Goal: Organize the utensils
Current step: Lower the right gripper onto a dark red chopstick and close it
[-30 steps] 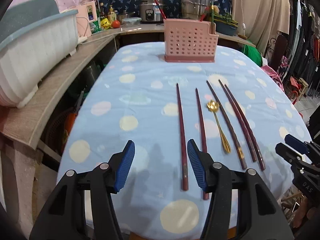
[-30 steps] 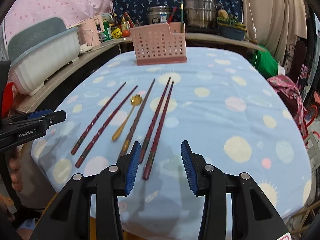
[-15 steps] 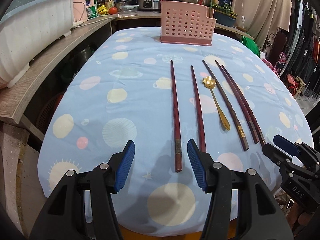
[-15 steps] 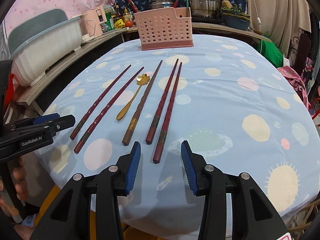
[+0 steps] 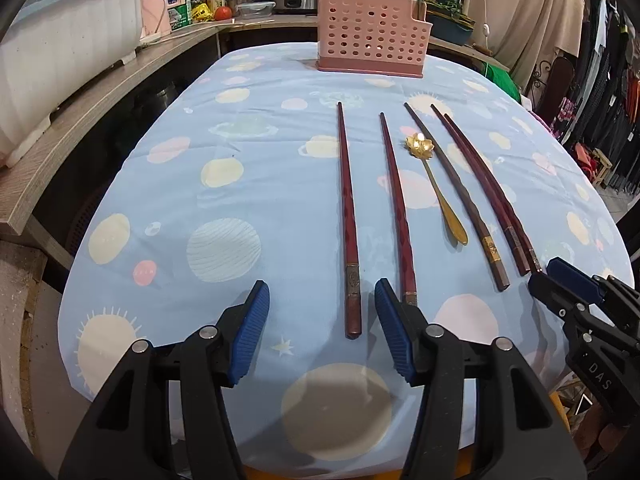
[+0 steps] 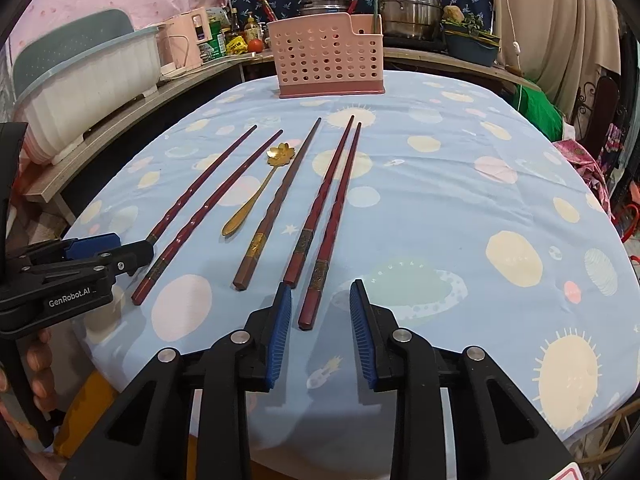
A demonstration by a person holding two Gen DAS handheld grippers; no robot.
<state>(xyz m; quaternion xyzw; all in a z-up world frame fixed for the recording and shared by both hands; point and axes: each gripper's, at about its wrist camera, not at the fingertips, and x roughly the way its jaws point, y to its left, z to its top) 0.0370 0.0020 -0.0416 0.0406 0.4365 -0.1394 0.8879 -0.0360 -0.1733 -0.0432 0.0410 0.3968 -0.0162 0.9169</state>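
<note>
A: How many utensils, and where do they lie?

B: Six on the tablecloth: five dark red-brown chopsticks and one gold spoon with a flower-shaped bowl. From the left they run: the leftmost chopstick, a second chopstick, the spoon, a browner chopstick, then a close pair lying almost touching. All point toward the pink perforated holder standing at the far end of the table.

A: Any writing?

B: "GenRobot.AI" on the left gripper's body as the right wrist view shows it, and "DAS" on the right gripper's body in the left wrist view. The chopsticks carry metallic bands near their thick ends, too small to read.

A: The grippers?

B: The left gripper is spread wide and holds nothing; the leftmost chopstick's thick end lies between its fingers. The right gripper is also parted and empty, with the outermost chopstick of the pair ending between its blue pads.

A: Room to move?

B: The thick ends stop short of the near table edge. Bare cloth stretches wide to the right of the pair, and to the left of the leftmost chopstick. A wooden counter with a white tub runs along the left side.
</note>
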